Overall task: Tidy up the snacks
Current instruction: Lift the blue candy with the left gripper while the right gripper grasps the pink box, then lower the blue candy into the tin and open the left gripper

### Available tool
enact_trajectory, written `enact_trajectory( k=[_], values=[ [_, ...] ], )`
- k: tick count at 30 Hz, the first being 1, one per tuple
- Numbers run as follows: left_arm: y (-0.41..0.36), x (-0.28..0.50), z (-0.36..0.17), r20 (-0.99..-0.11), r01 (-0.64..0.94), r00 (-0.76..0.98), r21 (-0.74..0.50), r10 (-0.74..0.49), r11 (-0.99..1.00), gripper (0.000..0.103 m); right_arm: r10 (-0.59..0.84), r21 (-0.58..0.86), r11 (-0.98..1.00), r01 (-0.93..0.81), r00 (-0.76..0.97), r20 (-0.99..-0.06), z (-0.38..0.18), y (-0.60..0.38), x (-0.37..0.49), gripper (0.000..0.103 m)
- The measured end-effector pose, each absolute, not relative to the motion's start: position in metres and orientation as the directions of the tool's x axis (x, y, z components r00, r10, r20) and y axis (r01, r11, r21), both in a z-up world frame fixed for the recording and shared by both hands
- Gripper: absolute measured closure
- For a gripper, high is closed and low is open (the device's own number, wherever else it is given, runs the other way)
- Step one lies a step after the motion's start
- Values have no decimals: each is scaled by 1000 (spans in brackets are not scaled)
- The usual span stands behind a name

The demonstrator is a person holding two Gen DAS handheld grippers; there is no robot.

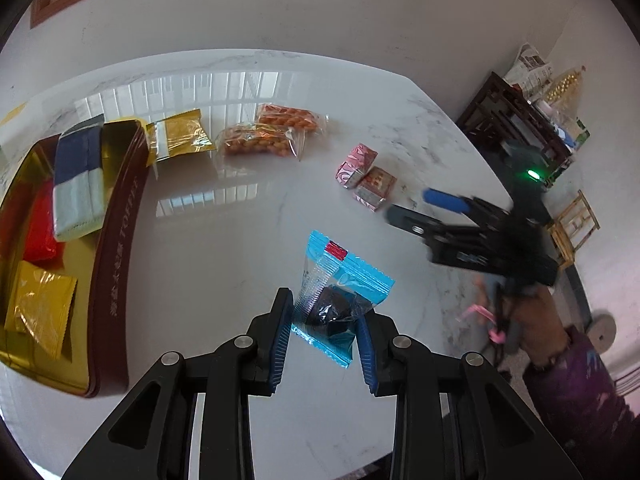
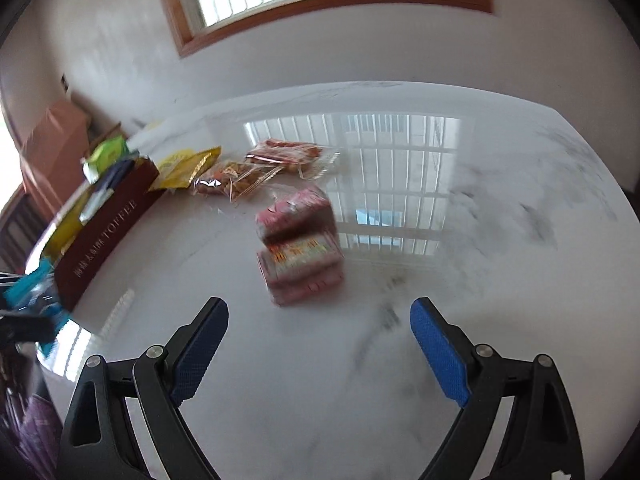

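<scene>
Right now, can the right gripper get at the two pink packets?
Probably yes. The right gripper is open and empty, with the pink packets straight ahead on bare marble table; nothing lies between.

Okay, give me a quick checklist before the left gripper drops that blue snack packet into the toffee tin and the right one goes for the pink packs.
1. Left gripper shut on the blue packet: ok, both pads press its lower part.
2. Packet clear of the table: ok, it hangs lifted.
3. Room in the toffee tin: ok, bare gold floor shows between the packets inside.
4. Right gripper open and empty: ok, nothing between the pads.
5. Pink packs ahead of the right gripper: ok, though blurred.
6. How the two pink packs touch each other: cannot tell from the right wrist view; side by side in the left.
</scene>
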State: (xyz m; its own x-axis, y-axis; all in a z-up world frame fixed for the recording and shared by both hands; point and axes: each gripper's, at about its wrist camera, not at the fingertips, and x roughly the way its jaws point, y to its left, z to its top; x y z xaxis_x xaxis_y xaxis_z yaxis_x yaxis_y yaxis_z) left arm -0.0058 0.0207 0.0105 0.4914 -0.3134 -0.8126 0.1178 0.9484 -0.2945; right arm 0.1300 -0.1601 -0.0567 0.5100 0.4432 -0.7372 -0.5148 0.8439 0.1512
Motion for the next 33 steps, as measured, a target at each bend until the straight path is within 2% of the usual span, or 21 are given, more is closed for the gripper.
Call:
enact_trajectory(
  k=[6,9,10,11,12,19,26,33],
  values=[
    [24,-9,14,-809,110,497,-298,-312,948,71,432,133,830,-542,474,-767,-63,-147,152,12],
    [25,-8,14,-809,109,494,-307,-319,946,71,437,115,810,-575,462,-772,-64,-142,155,17],
    [26,-8,14,-810,106,492,-308,-319,945,71,422,94,812,-576,470,-775,-64,-139,154,26],
    [26,-8,14,-810,103,491,-309,-319,945,71,408,69,812,-579,481,-776,-64,-137,151,46],
    [26,-8,13,-809,102,492,-313,-322,944,71,411,63,807,-587,482,-774,-63,-135,148,57],
    [28,-15,18,-802,96,497,-328,-331,940,71,390,90,853,-514,513,-764,-63,-149,117,59],
    [39,-31,38,-773,86,536,-351,-340,932,71,350,214,933,-290,585,-732,-61,-205,109,60],
    [83,-49,67,-737,30,598,-372,-315,928,71,328,179,937,-298,581,-745,-61,-197,110,60]
  ],
)
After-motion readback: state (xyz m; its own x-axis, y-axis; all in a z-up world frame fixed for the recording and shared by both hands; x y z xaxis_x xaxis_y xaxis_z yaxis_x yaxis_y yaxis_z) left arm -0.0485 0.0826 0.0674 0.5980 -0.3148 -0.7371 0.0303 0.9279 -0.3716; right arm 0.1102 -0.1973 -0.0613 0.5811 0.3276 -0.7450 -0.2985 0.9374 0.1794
